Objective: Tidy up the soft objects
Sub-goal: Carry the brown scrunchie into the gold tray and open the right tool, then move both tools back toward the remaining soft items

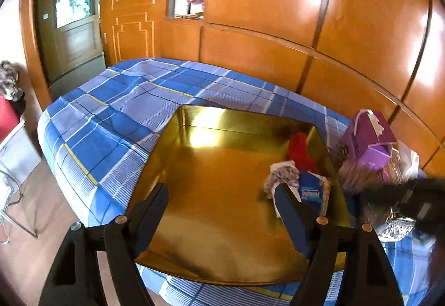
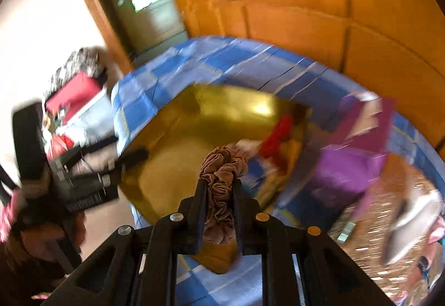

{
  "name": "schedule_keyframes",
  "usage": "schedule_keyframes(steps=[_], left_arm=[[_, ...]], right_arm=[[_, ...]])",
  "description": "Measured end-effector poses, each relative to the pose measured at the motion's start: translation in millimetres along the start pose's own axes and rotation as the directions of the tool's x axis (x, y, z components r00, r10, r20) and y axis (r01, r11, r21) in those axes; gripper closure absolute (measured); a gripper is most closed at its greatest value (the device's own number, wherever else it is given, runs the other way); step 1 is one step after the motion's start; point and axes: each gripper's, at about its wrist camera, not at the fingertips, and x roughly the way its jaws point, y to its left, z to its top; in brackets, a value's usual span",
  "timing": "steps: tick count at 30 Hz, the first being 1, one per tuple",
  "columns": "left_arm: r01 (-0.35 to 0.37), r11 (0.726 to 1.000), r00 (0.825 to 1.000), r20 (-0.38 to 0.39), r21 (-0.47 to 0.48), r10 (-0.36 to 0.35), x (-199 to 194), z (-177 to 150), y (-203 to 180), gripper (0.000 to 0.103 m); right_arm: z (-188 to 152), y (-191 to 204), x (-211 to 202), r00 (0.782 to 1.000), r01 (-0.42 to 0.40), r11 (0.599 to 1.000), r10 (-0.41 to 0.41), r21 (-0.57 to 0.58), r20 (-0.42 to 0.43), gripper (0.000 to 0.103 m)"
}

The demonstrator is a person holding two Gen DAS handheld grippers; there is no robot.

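So right now my right gripper (image 2: 219, 182) has its fingers clamped tight on a brownish scrunchie (image 2: 222, 166), a ruffled fabric loop. It runs lengthwise along the fingers, bunched up past the tips and trailing back between them toward the camera. In the right wrist view it hangs dead centre, with the gold box (image 2: 178, 144) spread out right behind and below it, so I'd say the drop spot is basically straight ahead of the fingers and a bit down. That view is badly smeared, so I can't tell exactly whether the scrunchie is over the box rim yet or just short of it.

My left gripper (image 1: 222, 194) has its fingers spread wide with nothing between them, hovering over the near edge of the same gold box (image 1: 208, 166). It's the closer one to the box floor, but it's empty, so the carrying is all on the right side.

What's in the box: everything is piled in the right-hand corner in the left wrist view. There's a red cloth thing (image 1: 300, 153) toward the back, a pale frilly fabric bundle (image 1: 281, 175) in front of it, and a blue packet (image 1: 313, 191) just beside that, touching my left gripper's right finger in the frame, or maybe just behind it, hard to say. The rest of the gold floor is bare.

The box sits on the bed with the blue plaid sheet (image 1: 111, 116). A purple box (image 1: 370, 136) stands outside the gold one, upper right, on a glittery patch.
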Motion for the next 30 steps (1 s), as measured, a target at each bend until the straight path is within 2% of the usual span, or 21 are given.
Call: schedule_keyframes(steps=[3,9,15,19,23,30], left_arm=[[0.003,1.0,1.0,0.005,-0.011,-0.003,-0.6,1.3,3.2,0.021],[0.016,1.0,1.0,0.001,-0.004,-0.016,-0.8,-0.7,-1.7,0.021],[0.024,0.999,1.0,-0.003,0.03,-0.024,-0.9,-5.0,-14.2,0.021],[0.03,0.999,1.0,0.001,0.045,-0.03,-3.0,-6.2,-20.1,0.021],[0.032,0.997,0.999,0.014,0.064,-0.033,-7.3,-6.7,-26.4,0.02],[0.046,0.994,0.998,0.03,0.096,-0.049,-14.4,-8.0,-37.1,0.019]], right_arm=[[-12.4,20.9,28.6,0.999,0.0,0.999,-0.002,-0.042,-0.053,0.085],[-31.0,21.0,57.9,0.993,0.032,0.998,-0.037,-0.051,-0.111,0.081],[-35.4,9.3,56.2,0.992,0.065,0.998,-0.063,0.009,-0.105,0.062],[-38.6,6.3,49.6,0.992,0.09,0.996,-0.087,0.027,-0.09,0.058],[-42.3,7.1,40.3,0.991,0.123,0.992,-0.121,0.037,-0.053,0.049],[-49.5,8.6,7.9,0.973,0.222,0.973,-0.225,0.063,0.057,0.048]])
